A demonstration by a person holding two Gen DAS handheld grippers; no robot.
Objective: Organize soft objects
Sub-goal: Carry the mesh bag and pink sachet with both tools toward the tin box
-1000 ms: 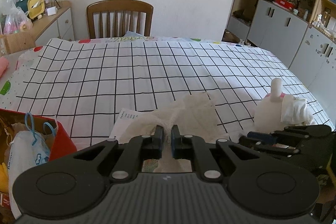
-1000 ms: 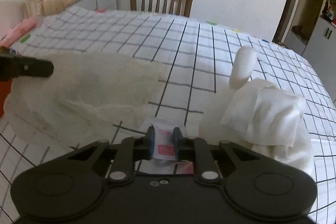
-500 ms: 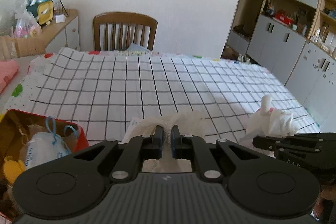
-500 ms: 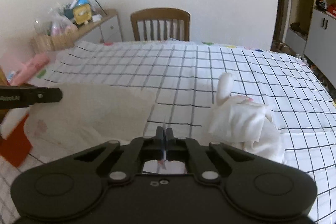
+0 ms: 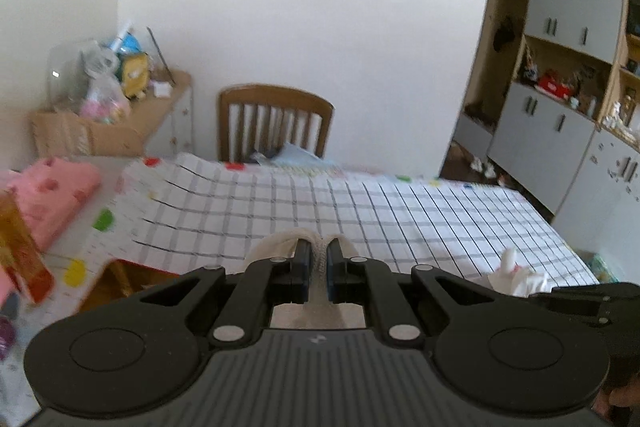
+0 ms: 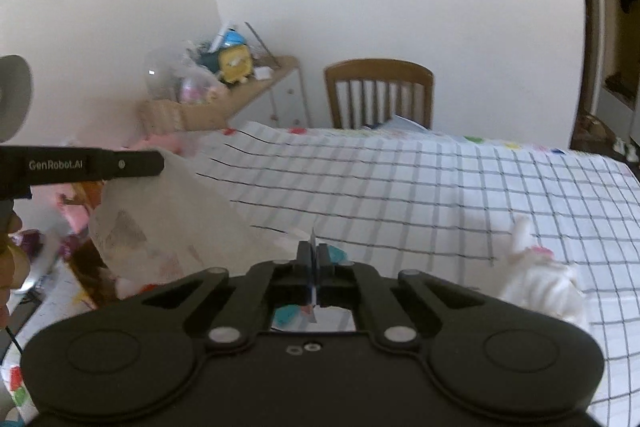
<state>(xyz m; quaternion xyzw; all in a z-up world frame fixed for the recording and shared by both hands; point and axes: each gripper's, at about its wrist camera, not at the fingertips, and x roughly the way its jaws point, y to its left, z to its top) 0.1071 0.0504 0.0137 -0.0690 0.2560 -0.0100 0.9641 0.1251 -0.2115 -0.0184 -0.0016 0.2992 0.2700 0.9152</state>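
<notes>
Sheer white mesh bag [image 6: 168, 227] hangs lifted between both claws: left claw [image 5: 318, 261] pinches its rim, right claw [image 6: 313, 261] nips a thin edge. White plush toy [image 6: 540, 283], at four o'clock on the checked desk [image 6: 440, 187], remains unsorted.

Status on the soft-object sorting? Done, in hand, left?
Done: nothing visibly sorted yet. In hand: left gripper and right gripper each pinch an edge of the white mesh bag, held above the checked table. Left: white plush toy lies loose on the table.
</notes>
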